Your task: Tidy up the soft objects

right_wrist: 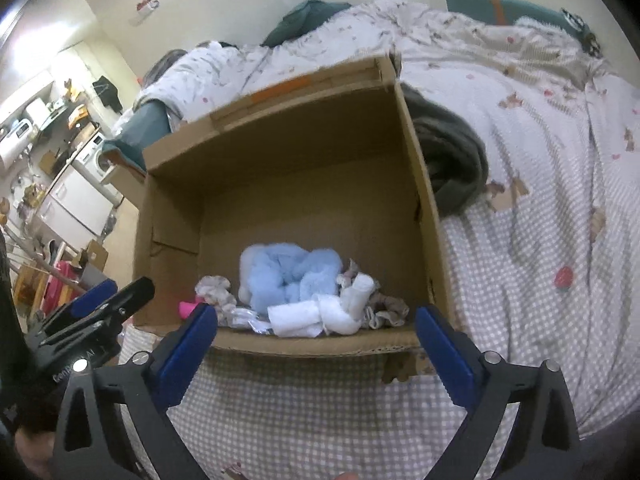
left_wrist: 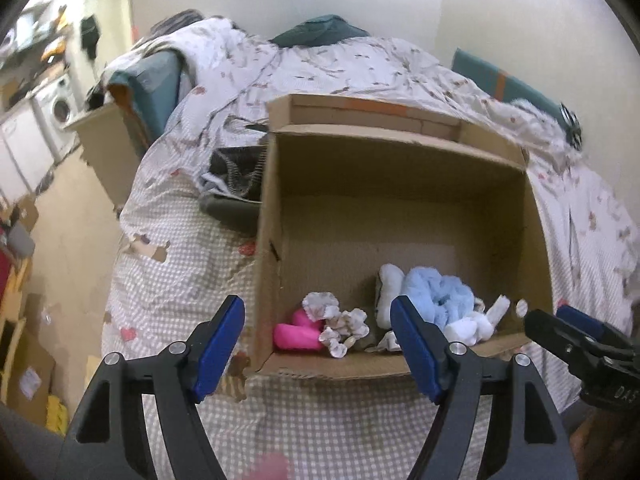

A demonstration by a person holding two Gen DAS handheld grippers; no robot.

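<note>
An open cardboard box (left_wrist: 400, 168) stands on the bed; it also shows in the right wrist view (right_wrist: 280, 152). Inside near its front wall lie a fluffy light-blue item (left_wrist: 436, 294) (right_wrist: 286, 276), a pink item (left_wrist: 298, 332) (right_wrist: 187, 307), a patterned white scrunchie-like bundle (left_wrist: 340, 324), and rolled white socks (right_wrist: 320, 316). My left gripper (left_wrist: 318, 350) is open and empty, just in front of the box. My right gripper (right_wrist: 316, 344) is open and empty, also before the box's front edge; it shows at the right of the left wrist view (left_wrist: 568, 332).
The bed has a checked cover (right_wrist: 520, 280) and a crumpled floral duvet (left_wrist: 320, 68). A dark grey garment (right_wrist: 452, 160) lies beside the box. Teal pillows (left_wrist: 500, 76) sit by the wall. A wooden nightstand (left_wrist: 108, 140), washing machine (left_wrist: 60, 108) and floor clutter are to the left.
</note>
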